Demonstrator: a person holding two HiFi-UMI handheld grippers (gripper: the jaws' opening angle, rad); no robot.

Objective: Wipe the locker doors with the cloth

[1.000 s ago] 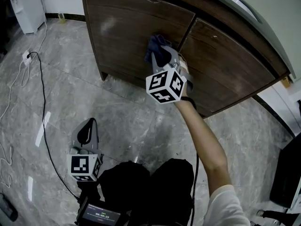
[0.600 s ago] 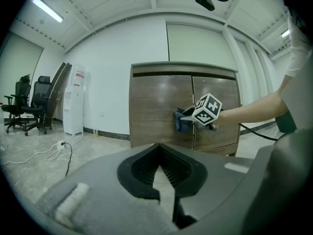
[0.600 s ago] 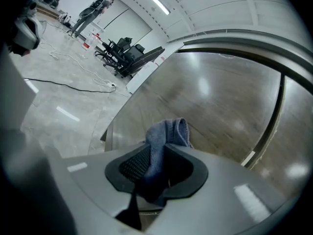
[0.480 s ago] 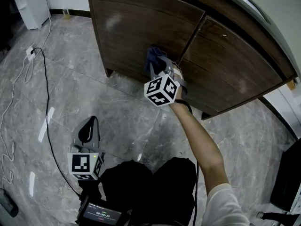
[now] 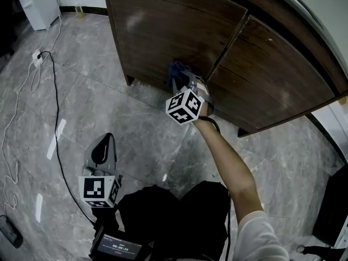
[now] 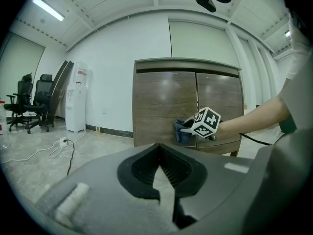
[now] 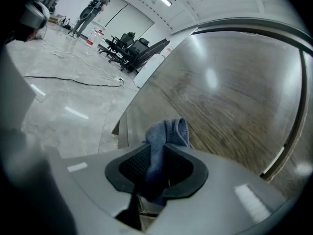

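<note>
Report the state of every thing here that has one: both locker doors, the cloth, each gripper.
Left locker door: shut.
Right locker door: shut.
Cloth: bunched, clamped between the right gripper's jaws, against the left locker door's lower part near the seam.
Right gripper: jaws shut on the cloth.
Left gripper: jaws together, empty, held low, apart from the doors.

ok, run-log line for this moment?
step: wipe | right hand-held gripper: shut on blue cloth, low on left locker door | left hand-held gripper: shut, empty, held low
</note>
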